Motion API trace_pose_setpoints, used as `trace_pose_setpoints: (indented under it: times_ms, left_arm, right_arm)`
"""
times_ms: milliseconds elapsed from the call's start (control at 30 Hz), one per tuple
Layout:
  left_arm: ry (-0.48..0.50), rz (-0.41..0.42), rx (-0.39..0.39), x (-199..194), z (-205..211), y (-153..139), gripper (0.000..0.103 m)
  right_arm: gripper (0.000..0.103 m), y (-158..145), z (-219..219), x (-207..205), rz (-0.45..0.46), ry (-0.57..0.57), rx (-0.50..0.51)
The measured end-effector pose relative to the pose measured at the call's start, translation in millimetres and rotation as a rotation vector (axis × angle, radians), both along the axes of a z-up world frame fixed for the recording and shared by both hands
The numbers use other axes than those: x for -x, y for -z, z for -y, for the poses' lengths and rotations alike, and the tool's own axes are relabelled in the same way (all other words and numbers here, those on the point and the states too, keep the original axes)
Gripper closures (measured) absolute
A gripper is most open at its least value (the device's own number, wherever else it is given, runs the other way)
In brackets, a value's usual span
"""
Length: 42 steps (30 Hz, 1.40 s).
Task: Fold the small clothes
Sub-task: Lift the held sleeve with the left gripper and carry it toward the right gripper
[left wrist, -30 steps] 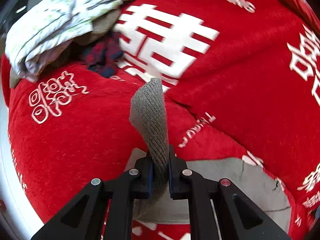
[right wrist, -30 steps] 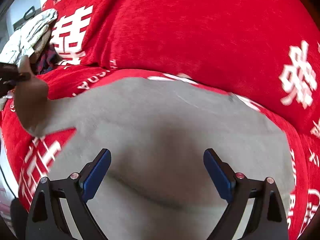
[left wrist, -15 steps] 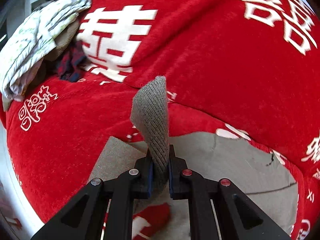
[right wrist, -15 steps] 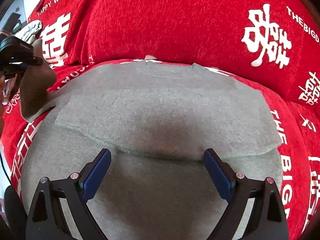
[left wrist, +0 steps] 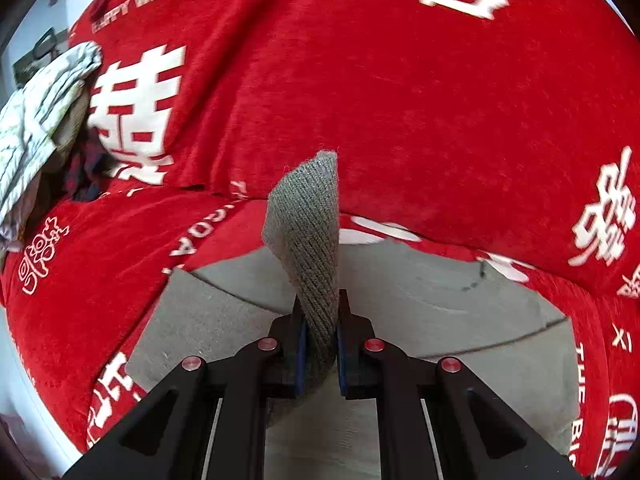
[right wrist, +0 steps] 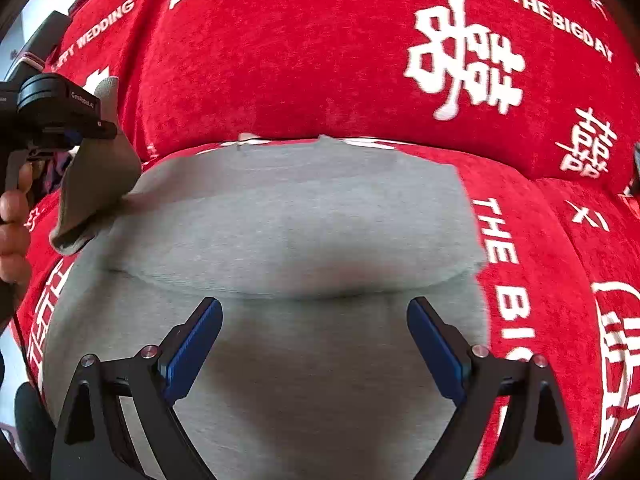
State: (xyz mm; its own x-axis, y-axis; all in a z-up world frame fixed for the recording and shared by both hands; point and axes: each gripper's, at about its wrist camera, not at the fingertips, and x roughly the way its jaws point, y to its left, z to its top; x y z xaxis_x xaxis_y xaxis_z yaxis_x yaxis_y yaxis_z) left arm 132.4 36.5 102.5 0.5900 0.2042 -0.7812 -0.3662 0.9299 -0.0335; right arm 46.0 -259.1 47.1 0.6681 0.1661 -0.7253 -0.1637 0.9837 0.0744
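Note:
A grey knit garment (right wrist: 304, 216) lies spread on a red sofa cover, its upper layer folded over the lower one. My left gripper (left wrist: 320, 344) is shut on the garment's ribbed cuff (left wrist: 308, 224), which stands up between the pads above the grey cloth (left wrist: 440, 308). In the right wrist view the left gripper (right wrist: 60, 116) shows at the far left, holding the lifted cuff (right wrist: 92, 196). My right gripper (right wrist: 314, 344) is open and empty, low over the garment's near part.
The red cover (left wrist: 400, 100) with white lettering drapes over the sofa seat and backrest. A heap of other clothes (left wrist: 36, 120), white patterned, tan and dark plaid, lies at the far left. A white floor strip (left wrist: 24, 392) shows at the left edge.
My left gripper has carried the cuff to the right over the garment, so more grey cloth lies under it. The right gripper has drawn back; the folded edge now shows fully.

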Motion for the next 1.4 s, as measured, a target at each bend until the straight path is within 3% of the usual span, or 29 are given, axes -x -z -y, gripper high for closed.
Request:
trace_pose_setpoints:
  times_ms: [800,1067,1400]
  left_arm:
    - [0.248,0.017,-0.062,11.9,144.3,-21.4,0.090]
    - [0.320,-0.001,-0.090,18.0,190.0,-15.0,0.090]
    - [0.379,-0.046,-0.131,22.9,218.7,9.2,0.090]
  right_arm:
    - [0.008,-3.9,67.1,0.2,0.033,0.094,-0.055]
    - [0.008,-4.5,85.8,0.8,0.040,0.117,-0.080]
    - [0.008,-1.5,103.1,0.6,0.043,0.138,-0.098]
